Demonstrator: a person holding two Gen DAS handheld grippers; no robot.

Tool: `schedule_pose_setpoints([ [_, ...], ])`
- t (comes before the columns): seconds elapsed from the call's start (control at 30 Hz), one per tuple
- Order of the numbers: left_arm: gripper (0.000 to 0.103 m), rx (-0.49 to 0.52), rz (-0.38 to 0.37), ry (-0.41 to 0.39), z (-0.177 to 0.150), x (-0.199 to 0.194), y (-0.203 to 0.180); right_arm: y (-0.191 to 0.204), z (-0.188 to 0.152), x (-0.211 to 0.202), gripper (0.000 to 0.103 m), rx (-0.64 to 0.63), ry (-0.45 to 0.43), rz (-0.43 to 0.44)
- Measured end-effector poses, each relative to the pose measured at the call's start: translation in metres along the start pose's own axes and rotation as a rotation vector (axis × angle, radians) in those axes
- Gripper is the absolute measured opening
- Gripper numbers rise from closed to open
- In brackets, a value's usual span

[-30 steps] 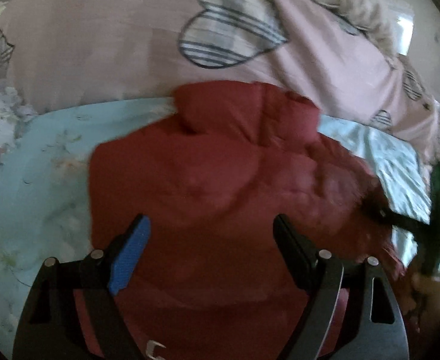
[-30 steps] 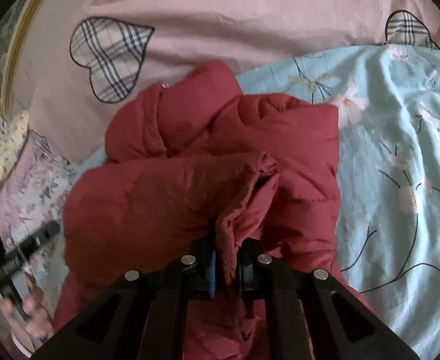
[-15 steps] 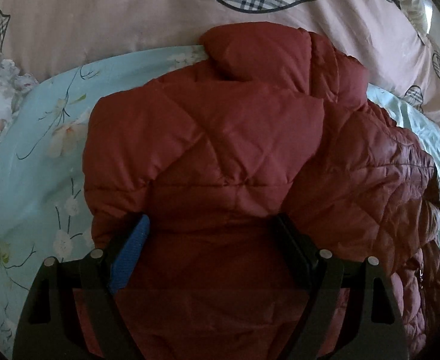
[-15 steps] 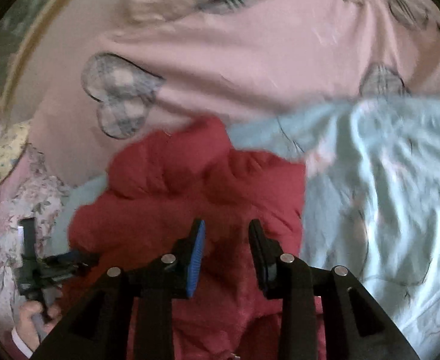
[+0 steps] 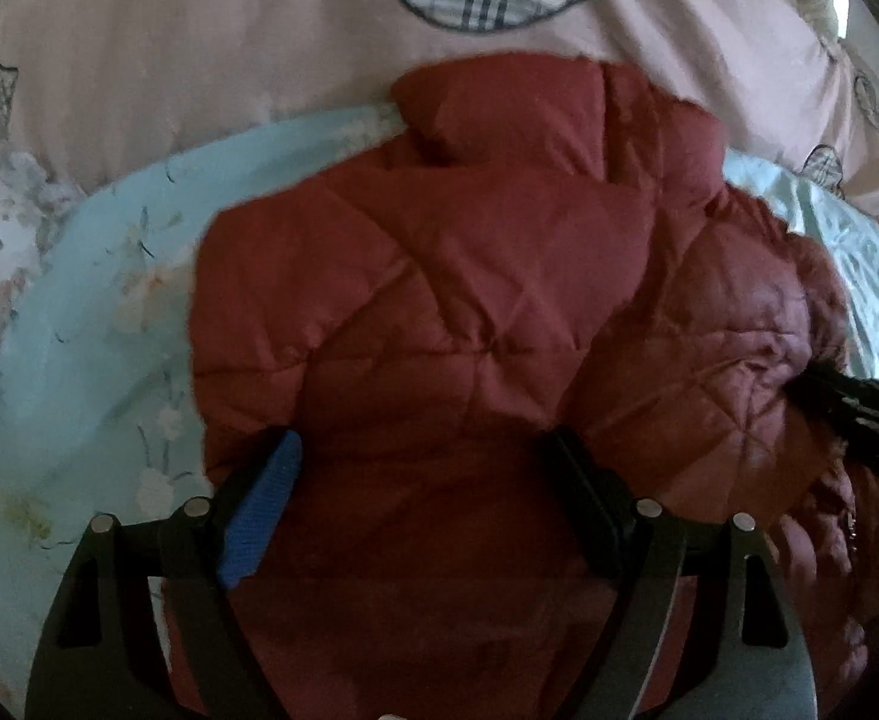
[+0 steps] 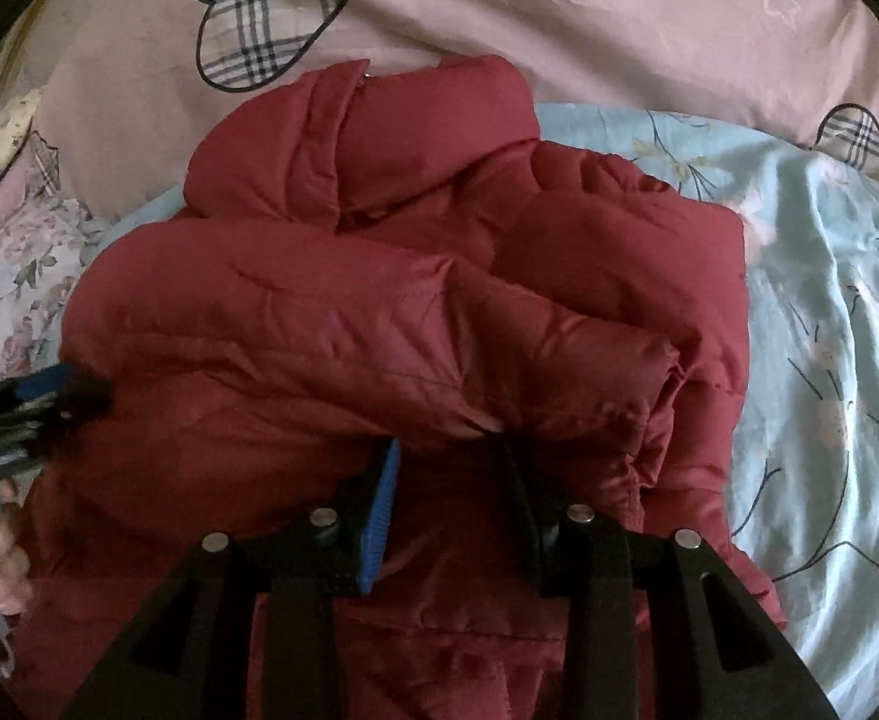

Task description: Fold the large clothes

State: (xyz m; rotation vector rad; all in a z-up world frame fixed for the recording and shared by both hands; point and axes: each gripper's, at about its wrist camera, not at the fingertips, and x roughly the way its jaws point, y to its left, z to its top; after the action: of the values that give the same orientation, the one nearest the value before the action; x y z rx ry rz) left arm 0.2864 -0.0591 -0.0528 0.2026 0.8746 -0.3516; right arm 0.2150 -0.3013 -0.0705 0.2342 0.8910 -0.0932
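A dark red quilted puffer jacket (image 5: 439, 300) lies on a light blue floral bedsheet (image 5: 109, 330), sleeves folded over its body. My left gripper (image 5: 421, 456) is open, its jaws wide apart and pressed low against the jacket's near part. In the right wrist view the jacket (image 6: 379, 312) shows a sleeve laid across it, cuff at the right. My right gripper (image 6: 448, 462) is open, jaws just under the folded sleeve's edge, holding nothing. Each gripper shows at the edge of the other's view: the right gripper (image 5: 847, 408), the left gripper (image 6: 31, 402).
A pink duvet with plaid heart patches (image 6: 559, 12) lies bunched along the far side of the bed. A floral pillow (image 6: 13, 276) sits at the left. Blue sheet (image 6: 829, 360) extends to the right of the jacket.
My right gripper let go of the red sleeve cuff and opened; the sleeve now lies across the jacket. My left gripper stayed open and moved in low against the jacket.
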Motion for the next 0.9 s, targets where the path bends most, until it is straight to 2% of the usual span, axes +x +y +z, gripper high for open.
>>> schedule_pose_setpoints([
  [0.07, 0.083, -0.012, -0.016, -0.031, 0.0, -0.01, 0.004, 0.0, -0.001, -0.001, 0.036, -0.002, -0.002, -0.004],
  [0.17, 0.083, -0.008, 0.031, 0.024, 0.0, 0.003, 0.006, -0.002, -0.001, -0.008, 0.036, 0.02, -0.01, 0.012],
  [0.27, 0.083, -0.022, 0.015, 0.049, -0.004, 0.014, 0.011, -0.007, -0.005, -0.022, 0.036, 0.048, -0.035, 0.007],
  [0.37, 0.084, -0.034, 0.009, 0.06, -0.004, 0.02, 0.012, -0.015, -0.007, -0.017, 0.036, 0.061, -0.014, -0.014],
  [0.53, 0.084, -0.031, -0.002, 0.052, -0.009, 0.013, 0.014, -0.03, -0.008, -0.006, 0.036, 0.12, -0.001, 0.033],
  [0.67, 0.085, -0.049, -0.019, 0.066, -0.012, 0.021, 0.018, -0.026, -0.009, -0.006, 0.036, 0.108, -0.003, 0.019],
  [0.9, 0.086, -0.063, -0.001, 0.079, -0.011, 0.02, 0.016, -0.025, -0.006, -0.006, 0.036, 0.114, 0.008, 0.012],
])
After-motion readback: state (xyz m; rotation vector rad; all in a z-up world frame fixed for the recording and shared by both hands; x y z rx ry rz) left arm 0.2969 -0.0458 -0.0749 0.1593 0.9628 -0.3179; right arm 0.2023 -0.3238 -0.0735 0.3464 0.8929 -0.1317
